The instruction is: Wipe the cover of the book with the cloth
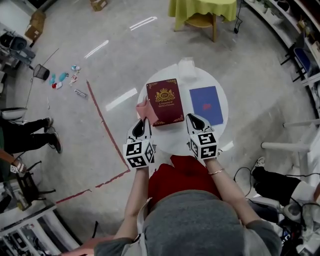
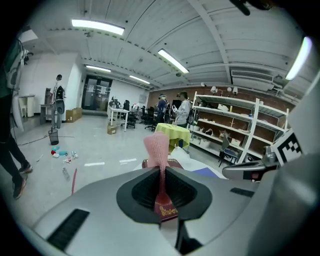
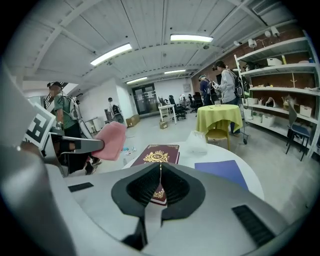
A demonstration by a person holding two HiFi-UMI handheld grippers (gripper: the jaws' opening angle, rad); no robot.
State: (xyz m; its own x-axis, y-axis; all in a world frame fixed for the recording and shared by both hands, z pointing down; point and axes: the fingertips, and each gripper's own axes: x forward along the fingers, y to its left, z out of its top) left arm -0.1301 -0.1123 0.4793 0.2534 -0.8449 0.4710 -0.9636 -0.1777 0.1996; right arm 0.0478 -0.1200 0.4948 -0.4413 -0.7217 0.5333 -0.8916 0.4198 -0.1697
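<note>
A maroon book (image 1: 165, 101) with a gold crest lies flat in the middle of the round white table (image 1: 177, 140). My left gripper (image 1: 142, 122) hovers at the book's near left corner, shut on a pink cloth (image 1: 145, 110). In the left gripper view the cloth (image 2: 158, 147) stands up from between the closed jaws of the gripper (image 2: 162, 172), with the book (image 2: 167, 211) below. My right gripper (image 1: 196, 120) is at the book's near right corner. In its own view the right gripper (image 3: 160, 170) is shut with nothing in it, the book (image 3: 161, 154) lying just ahead and the cloth (image 3: 111, 140) at left.
A blue book (image 1: 206, 104) lies to the right of the maroon one. A clear plastic bag (image 1: 187, 67) sits at the table's far edge. Beyond are a yellow-green covered table (image 1: 202, 9), red floor tape (image 1: 102, 120), floor litter (image 1: 62, 79), and shelves (image 1: 295, 30) at right.
</note>
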